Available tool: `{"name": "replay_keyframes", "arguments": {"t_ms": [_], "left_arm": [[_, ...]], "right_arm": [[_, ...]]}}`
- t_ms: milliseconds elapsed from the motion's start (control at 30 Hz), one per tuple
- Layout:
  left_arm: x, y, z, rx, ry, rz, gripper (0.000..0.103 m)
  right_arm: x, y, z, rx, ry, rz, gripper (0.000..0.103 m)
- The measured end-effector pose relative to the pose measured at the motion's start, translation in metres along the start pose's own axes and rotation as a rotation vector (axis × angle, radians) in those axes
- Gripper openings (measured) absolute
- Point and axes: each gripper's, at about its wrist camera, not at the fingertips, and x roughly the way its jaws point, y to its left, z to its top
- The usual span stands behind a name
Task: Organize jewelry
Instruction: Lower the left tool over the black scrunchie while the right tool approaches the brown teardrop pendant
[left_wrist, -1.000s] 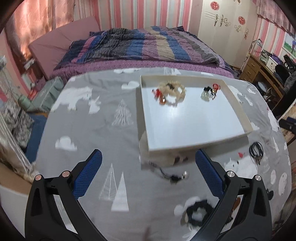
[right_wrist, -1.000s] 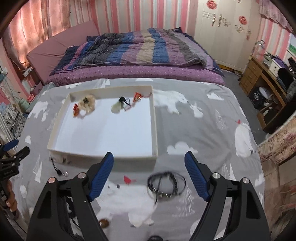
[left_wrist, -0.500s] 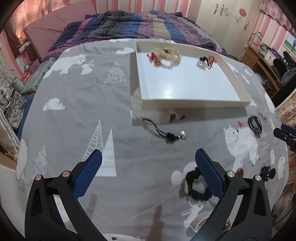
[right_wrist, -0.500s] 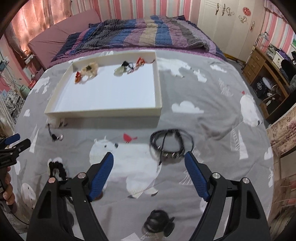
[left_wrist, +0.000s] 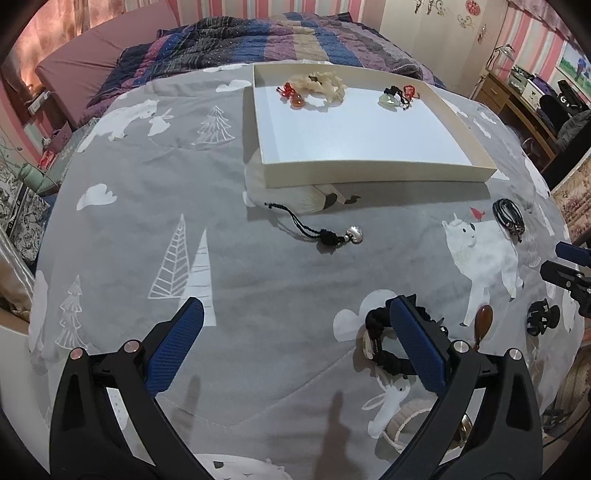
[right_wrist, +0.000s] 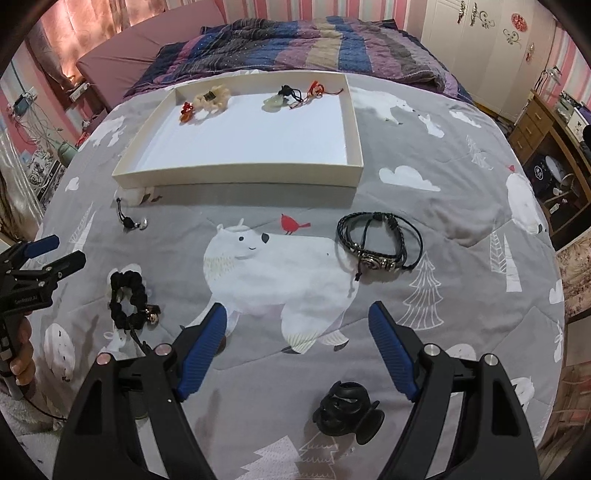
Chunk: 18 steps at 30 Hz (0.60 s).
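A white tray (left_wrist: 369, 173) (right_wrist: 240, 175) on the grey blanket holds a cream scrunchie (left_wrist: 317, 83), red beads and a green pendant (right_wrist: 275, 101) at its far end. Loose on the blanket lie a black cord with a silver charm (left_wrist: 332, 236) (right_wrist: 129, 221), a black beaded bracelet (left_wrist: 380, 332) (right_wrist: 129, 299), a black leather bracelet (right_wrist: 376, 240) (left_wrist: 509, 218), a black hair claw (right_wrist: 347, 410) (left_wrist: 541, 321) and a brown bead (left_wrist: 484, 321). My left gripper (left_wrist: 295, 314) (right_wrist: 68, 251) is open, its right finger over the beaded bracelet. My right gripper (right_wrist: 297, 314) (left_wrist: 554, 258) is open, between the leather bracelet and the claw.
The blanket (right_wrist: 424, 177) with bears and trees covers a bed; a striped quilt (right_wrist: 314, 48) lies beyond the tray. A wooden desk (right_wrist: 546, 140) stands off the right side. A hand (right_wrist: 18, 362) holds the left gripper's handle at the left edge.
Both grippers have sunk toward the blanket and tipped further down, so the tray sits higher in both views. The loose pieces now lie close under the fingers. Nothing was picked up.
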Motion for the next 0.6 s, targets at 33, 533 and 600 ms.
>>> {"name": "replay_keyframes", "arguments": {"t_ms": [33, 533, 600], "left_arm": [[0.001, -0.001, -0.001, 0.0, 0.002, -0.001, 0.1], [0.018, -0.011, -0.011, 0.014, 0.038, -0.003, 0.1], [0.017, -0.012, -0.012, 0.02, 0.042, -0.004, 0.1]], "right_arm": [[0.001, -0.001, 0.0, 0.005, 0.001, 0.004, 0.079], [0.021, 0.001, -0.017, 0.024, 0.033, 0.019, 0.079], [0.024, 0.003, -0.018, 0.02, 0.048, 0.028, 0.079]]}}
